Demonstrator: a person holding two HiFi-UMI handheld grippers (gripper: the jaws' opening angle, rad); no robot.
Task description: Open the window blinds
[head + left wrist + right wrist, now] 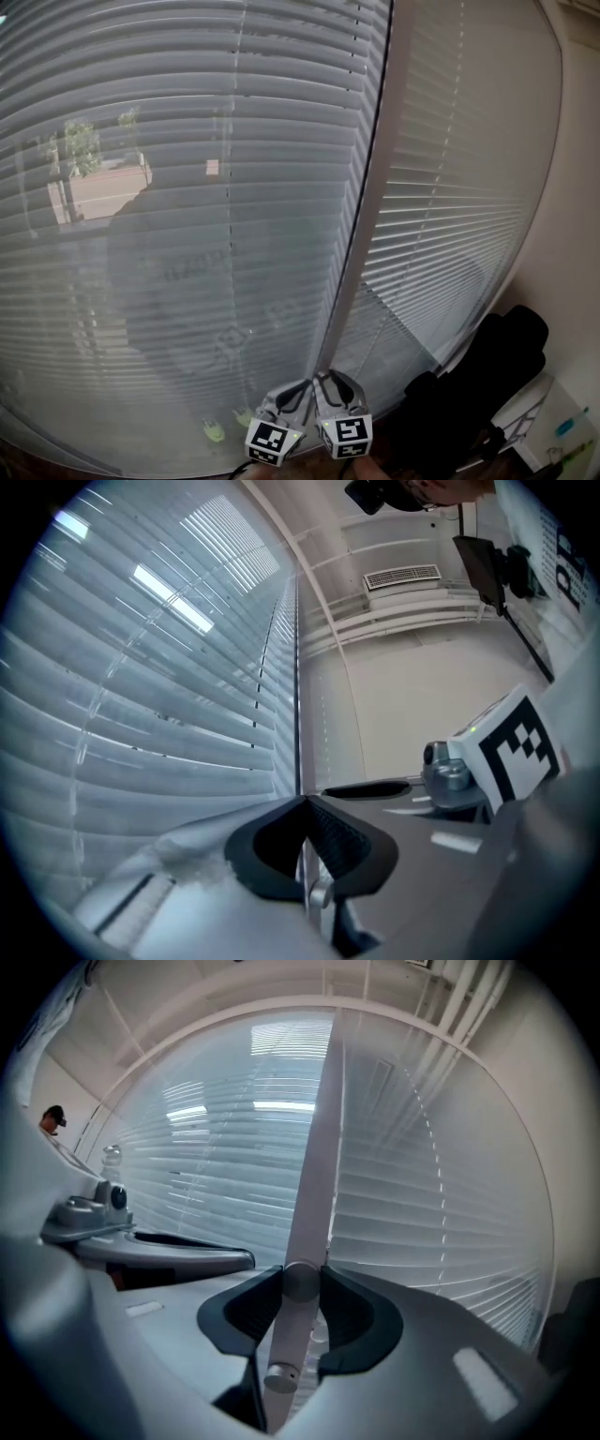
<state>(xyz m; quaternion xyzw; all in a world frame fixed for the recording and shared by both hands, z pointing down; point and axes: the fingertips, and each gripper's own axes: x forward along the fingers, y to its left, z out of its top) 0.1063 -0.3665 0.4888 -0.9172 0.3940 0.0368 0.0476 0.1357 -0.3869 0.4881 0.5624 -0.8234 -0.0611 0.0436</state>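
Centrally, the right gripper [300,1277] clamps a white tilt wand [314,1171] between two slatted blinds [187,187]; the left gripper [305,803] has its jaws pressed together.

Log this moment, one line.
blinds down | right claw shut on wand | left claw shut | claws side by side

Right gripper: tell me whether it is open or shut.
Shut. The right gripper clamps the white blind wand; both jaws press its sides, no gap.
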